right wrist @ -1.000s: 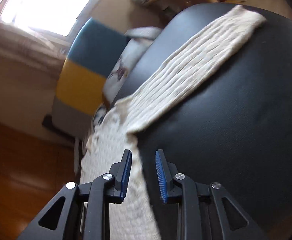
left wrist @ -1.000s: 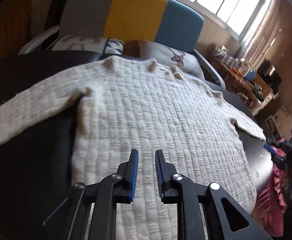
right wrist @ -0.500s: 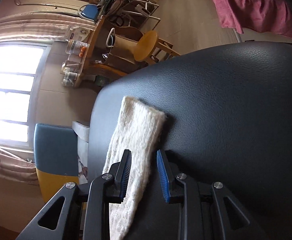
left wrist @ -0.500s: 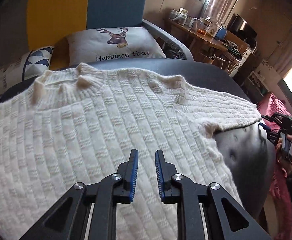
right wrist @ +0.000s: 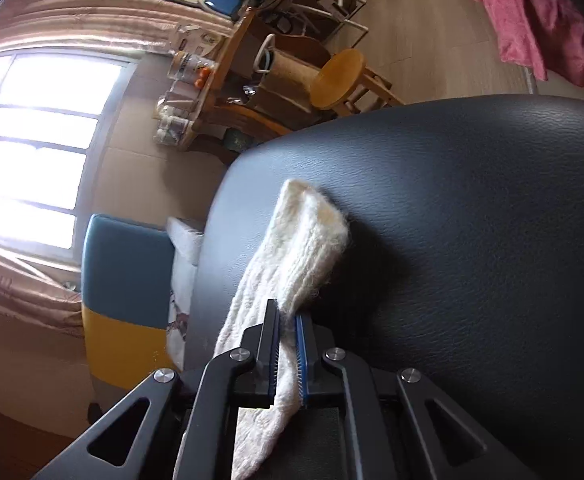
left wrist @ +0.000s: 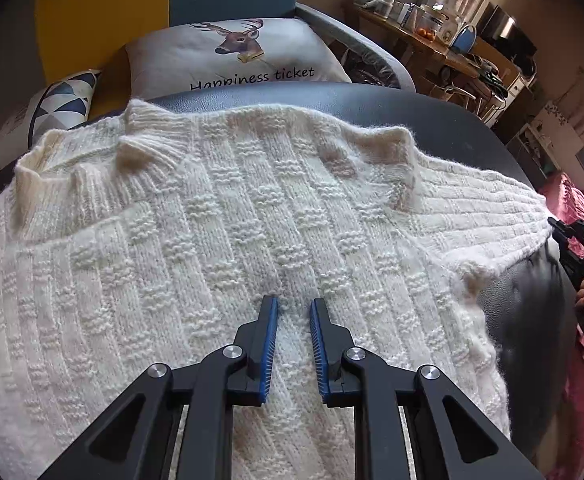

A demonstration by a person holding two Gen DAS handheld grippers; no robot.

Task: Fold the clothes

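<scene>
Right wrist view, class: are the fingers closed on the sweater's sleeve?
Yes, the right gripper has its fingers pressed together on the cream sleeve lying on the dark table.

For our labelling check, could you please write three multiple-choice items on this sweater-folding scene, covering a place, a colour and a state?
1. Where does the sweater lie?
A. on the dark padded surface
B. on the wooden stool
C. on the floor

2. What colour is the sweater?
A. pink
B. cream
C. blue

3. What is the right gripper doing?
A. clamping the sleeve
B. hanging open and empty
C. holding a pillow

Answers:
1 A: dark padding shows around the knit.
2 B: the knit is cream throughout.
3 A: its blue pads pinch the sleeve near the cuff.
</scene>
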